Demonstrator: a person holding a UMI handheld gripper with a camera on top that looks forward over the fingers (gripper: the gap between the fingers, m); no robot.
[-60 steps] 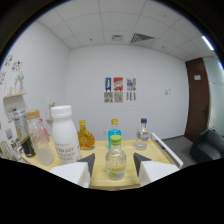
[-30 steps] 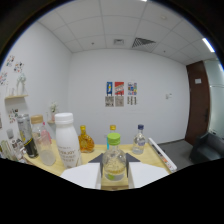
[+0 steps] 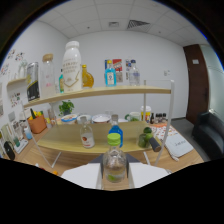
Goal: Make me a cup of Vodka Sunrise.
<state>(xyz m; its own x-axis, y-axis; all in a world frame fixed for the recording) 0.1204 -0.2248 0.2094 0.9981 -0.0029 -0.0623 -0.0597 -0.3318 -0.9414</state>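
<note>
Moved: since the earlier frame the view has dropped below the top shelf [image 3: 125, 91], and the small green-capped bottle [image 3: 114, 162] has come down with it.
Gripper: the gripper [image 3: 114, 176] has its fingers closed on the bottle's clear body, both pressing it, cap upright.
Bottle position: between the fingers, above the lower shelf [image 3: 65, 142], nearer than the blue bottle [image 3: 115, 133].
Step, as I judge: carrying it off toward the counter.
Doing it well: keep it vertical, hold firm, steer clear of the shelf posts and neighbouring bottles.

Bottles [image 3: 86, 136] crowding lower shelf [image 3: 65, 141] ahead.
</note>
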